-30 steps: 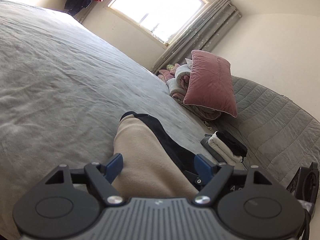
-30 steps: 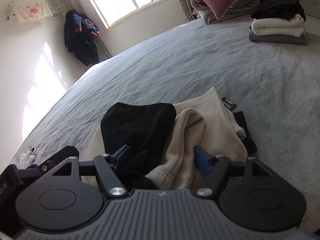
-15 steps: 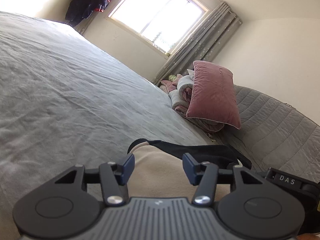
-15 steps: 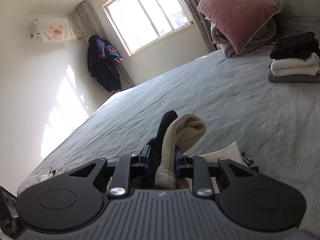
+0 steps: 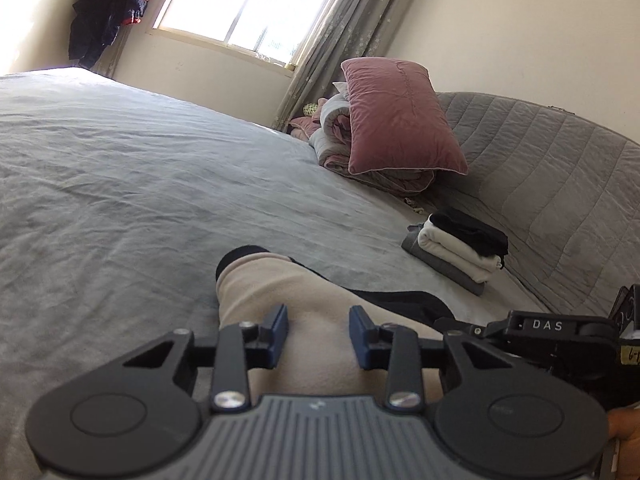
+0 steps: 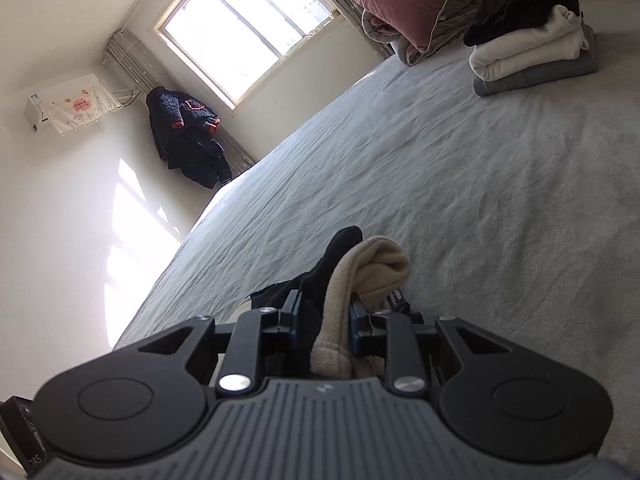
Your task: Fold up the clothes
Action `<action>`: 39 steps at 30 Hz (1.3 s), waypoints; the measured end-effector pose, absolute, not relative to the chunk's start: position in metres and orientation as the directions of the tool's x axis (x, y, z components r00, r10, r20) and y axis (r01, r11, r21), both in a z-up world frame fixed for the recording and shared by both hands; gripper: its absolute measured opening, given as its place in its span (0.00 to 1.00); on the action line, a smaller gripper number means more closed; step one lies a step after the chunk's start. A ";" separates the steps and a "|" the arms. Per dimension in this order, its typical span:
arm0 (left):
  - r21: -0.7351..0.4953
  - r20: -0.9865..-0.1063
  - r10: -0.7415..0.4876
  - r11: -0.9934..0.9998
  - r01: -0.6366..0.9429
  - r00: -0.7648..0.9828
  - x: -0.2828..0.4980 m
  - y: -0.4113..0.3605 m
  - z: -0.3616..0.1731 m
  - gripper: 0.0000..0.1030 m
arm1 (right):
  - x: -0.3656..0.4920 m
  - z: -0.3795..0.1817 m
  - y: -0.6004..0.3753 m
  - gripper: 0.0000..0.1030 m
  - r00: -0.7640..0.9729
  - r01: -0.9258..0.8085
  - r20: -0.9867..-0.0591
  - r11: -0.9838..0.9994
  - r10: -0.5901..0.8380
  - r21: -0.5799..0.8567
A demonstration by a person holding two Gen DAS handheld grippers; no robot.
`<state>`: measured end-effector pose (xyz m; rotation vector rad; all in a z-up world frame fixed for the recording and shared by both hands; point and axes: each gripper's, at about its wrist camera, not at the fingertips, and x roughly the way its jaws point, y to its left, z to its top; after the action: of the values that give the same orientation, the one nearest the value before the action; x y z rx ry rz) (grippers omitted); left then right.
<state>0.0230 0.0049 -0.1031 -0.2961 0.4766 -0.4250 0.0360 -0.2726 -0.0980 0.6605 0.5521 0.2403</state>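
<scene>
Readable text: 1 clear word, some fragments

White letters "DAS" stand on the right claw (image 5: pixel 556 326) body in the left wrist view; a yellow sticker (image 5: pixel 630 356) beside it reads roughly "6-"; the red print on the air conditioner cover (image 6: pixel 78 106) is illegible.

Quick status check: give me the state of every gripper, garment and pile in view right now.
Left gripper: open, jaws astride the beige fabric.
Right gripper: shut on the beige and black garment.
Beige and black garment: bunched, one end pinched and lifted.
Clothes stack: folded, by the headboard.
Pink pillow: propped on rolled bedding.
Window curtain: drawn aside.
</scene>
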 end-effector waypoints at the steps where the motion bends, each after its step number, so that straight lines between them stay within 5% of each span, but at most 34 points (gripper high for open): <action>1: -0.324 -0.389 -0.449 0.884 0.337 0.805 0.021 -0.001 -0.109 0.34 | 0.035 -0.105 -0.272 0.25 0.826 -0.026 -0.426 0.779 0.369 0.626; 4: -0.108 -0.369 -0.388 0.920 0.376 0.844 0.005 -0.020 -0.119 0.33 | 0.025 -0.119 -0.274 0.34 0.837 -0.012 -0.420 0.780 0.351 0.626; 6: -0.034 -0.370 -0.368 0.923 0.383 0.853 -0.001 -0.025 -0.113 0.33 | 0.018 -0.119 -0.276 0.52 0.846 -0.002 -0.411 0.772 0.339 0.635; 17: -0.111 -0.320 -0.441 0.896 0.429 0.839 0.026 -0.020 -0.067 0.33 | 0.008 -0.074 -0.281 0.53 0.913 -0.059 -0.301 0.821 0.274 0.567; 25: -0.110 -0.368 -0.538 0.835 0.539 0.759 0.018 -0.045 -0.088 0.34 | 0.049 -0.075 -0.256 0.53 0.881 -0.064 -0.415 0.926 0.228 0.373; 26: -0.104 -0.374 -0.533 0.837 0.537 0.759 0.015 -0.046 -0.094 0.34 | 0.055 -0.081 -0.260 0.46 0.870 -0.061 -0.433 0.922 0.237 0.382; 28: -0.099 -0.370 -0.526 0.842 0.530 0.766 0.007 -0.047 -0.106 0.34 | 0.064 -0.089 -0.264 0.13 0.851 -0.069 -0.458 0.919 0.257 0.388; 34: -0.067 -0.318 -0.528 0.841 0.536 0.788 -0.007 -0.042 -0.119 0.34 | 0.068 -0.093 -0.282 0.07 0.849 -0.070 -0.426 0.866 0.312 0.495; 39: -0.043 -0.308 -0.527 0.839 0.542 0.792 -0.005 -0.041 -0.116 0.34 | 0.072 -0.114 -0.272 0.07 0.832 -0.039 -0.482 0.895 0.275 0.444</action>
<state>-0.0052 -0.0412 -0.1156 0.0488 0.3170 -0.5751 0.0716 -0.2721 -0.1141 0.4357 0.5681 0.1721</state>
